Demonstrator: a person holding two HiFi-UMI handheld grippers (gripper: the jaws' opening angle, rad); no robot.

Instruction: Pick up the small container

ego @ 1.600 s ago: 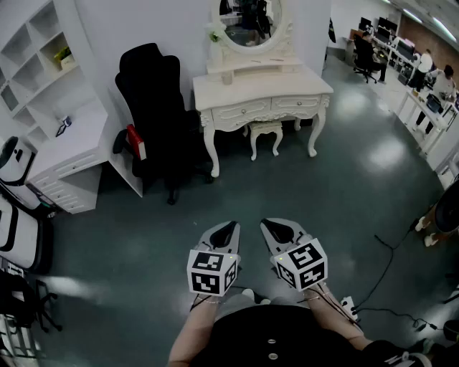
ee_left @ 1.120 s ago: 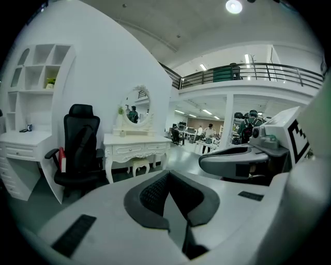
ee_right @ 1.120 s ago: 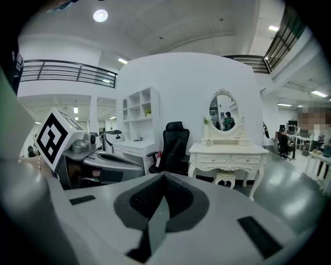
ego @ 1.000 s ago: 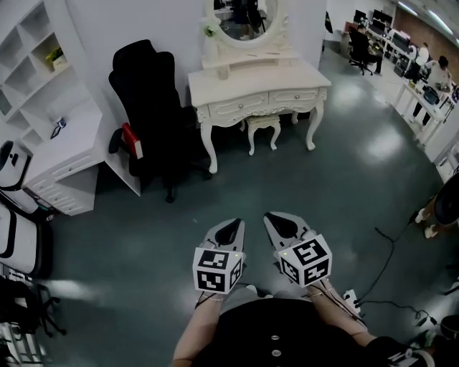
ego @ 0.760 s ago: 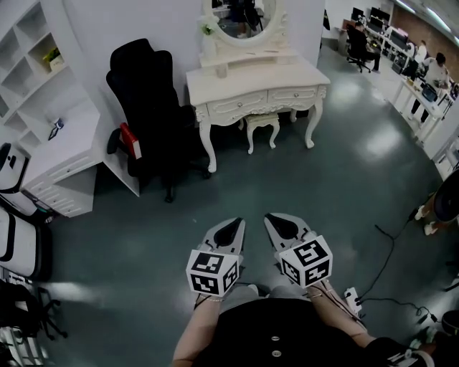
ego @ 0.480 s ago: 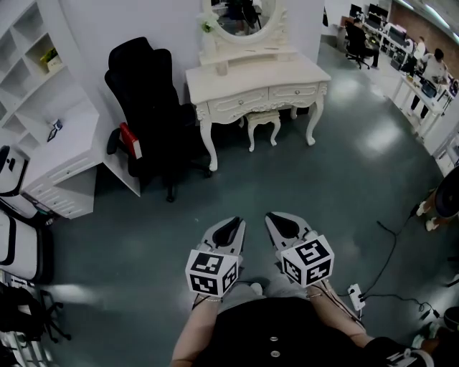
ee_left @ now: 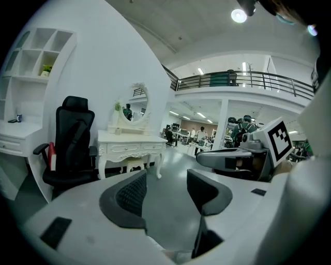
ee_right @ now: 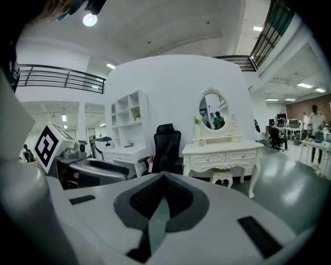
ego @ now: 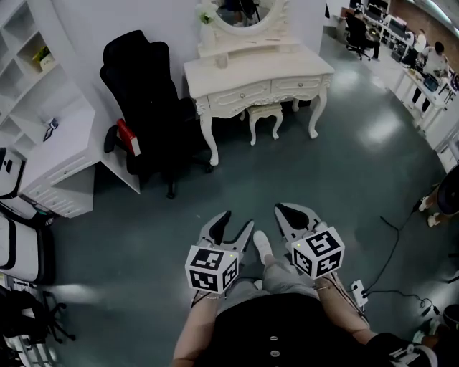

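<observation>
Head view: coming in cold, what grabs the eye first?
The ornate white dressing table with its oval mirror, top centre against the wall, stands out first, with the black chair just left of it. Near the bottom edge are the two grippers: the left gripper has just been opening its jaws, nothing between them; the right gripper is shut.

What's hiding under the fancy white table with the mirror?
A small white stool stands under the dressing table, on the grey floor. The table covers the back part of the stool, so that cannot be seen.
</observation>
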